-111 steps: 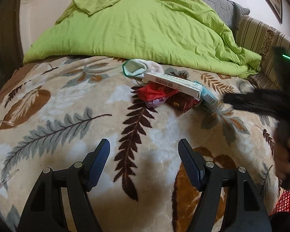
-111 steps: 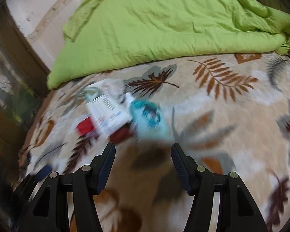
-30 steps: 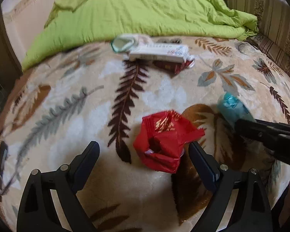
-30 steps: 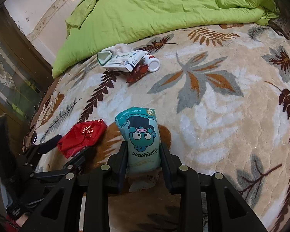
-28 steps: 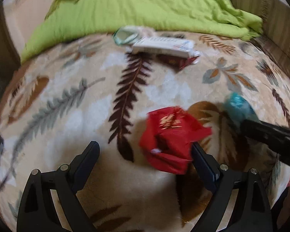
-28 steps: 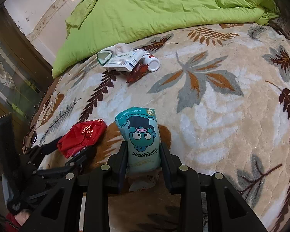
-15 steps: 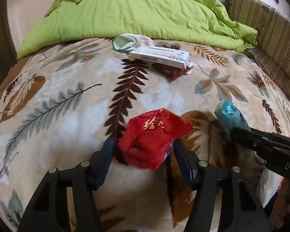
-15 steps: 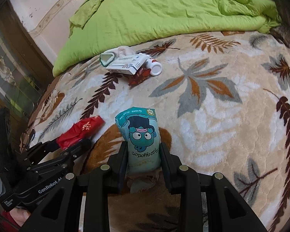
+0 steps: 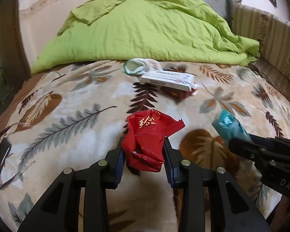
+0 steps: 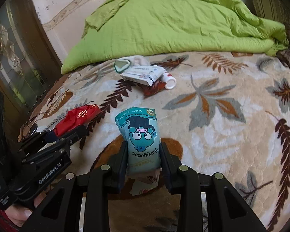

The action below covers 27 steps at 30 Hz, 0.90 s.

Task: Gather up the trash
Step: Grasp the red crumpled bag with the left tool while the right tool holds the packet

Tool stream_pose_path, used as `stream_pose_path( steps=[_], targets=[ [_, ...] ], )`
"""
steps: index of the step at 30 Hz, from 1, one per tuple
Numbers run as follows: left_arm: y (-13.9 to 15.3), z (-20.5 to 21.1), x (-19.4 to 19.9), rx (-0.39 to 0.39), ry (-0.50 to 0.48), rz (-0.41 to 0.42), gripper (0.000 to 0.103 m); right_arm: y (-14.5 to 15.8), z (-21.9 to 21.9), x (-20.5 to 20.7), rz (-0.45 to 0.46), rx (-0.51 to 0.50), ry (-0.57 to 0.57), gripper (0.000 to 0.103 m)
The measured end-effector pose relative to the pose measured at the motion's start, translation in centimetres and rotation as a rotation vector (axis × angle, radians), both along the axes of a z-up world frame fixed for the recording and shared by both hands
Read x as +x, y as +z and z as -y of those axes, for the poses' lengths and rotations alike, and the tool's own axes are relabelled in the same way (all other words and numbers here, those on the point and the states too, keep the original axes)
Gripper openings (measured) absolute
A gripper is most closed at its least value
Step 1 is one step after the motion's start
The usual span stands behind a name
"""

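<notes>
Both grippers are loaded, left gripper (image 9: 144,157) clamped on the red wrapper (image 9: 148,135), right gripper (image 10: 143,159) squeezing the teal packet (image 10: 140,139) (lifted off the bed (image 10: 222,135), presumably for binning), while the box (image 9: 167,77) waits further back.

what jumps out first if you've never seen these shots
Each gripper is clamped on a piece of trash: the left gripper on a crumpled red wrapper, the right gripper on a teal cartoon packet. Behind them a bright green quilt is heaped across the leaf-print blanket.
</notes>
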<state>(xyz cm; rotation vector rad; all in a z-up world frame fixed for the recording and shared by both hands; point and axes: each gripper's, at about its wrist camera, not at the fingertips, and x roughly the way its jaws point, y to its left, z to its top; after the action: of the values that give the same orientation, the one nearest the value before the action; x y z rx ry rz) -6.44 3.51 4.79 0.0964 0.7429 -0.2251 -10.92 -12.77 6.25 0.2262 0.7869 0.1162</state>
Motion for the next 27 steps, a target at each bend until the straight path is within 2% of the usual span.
stream_pose_path(
  steps=[6,18,27],
  targets=[
    [-0.1,-0.8,0.6,-0.023,0.037,-0.019,0.035,0.5,-0.8,-0.2,0.037,-0.019,0.024,0.035],
    [0.2,0.4,-0.5,0.053,0.016,0.038,0.035,0.7,-1.3,-0.3,0.051,-0.031,0.035,0.035],
    [0.0,0.7,-0.5,0.068,0.011,0.038,0.035,0.7,-1.2,-0.3,0.047,-0.023,0.034,0.035]
  ],
)
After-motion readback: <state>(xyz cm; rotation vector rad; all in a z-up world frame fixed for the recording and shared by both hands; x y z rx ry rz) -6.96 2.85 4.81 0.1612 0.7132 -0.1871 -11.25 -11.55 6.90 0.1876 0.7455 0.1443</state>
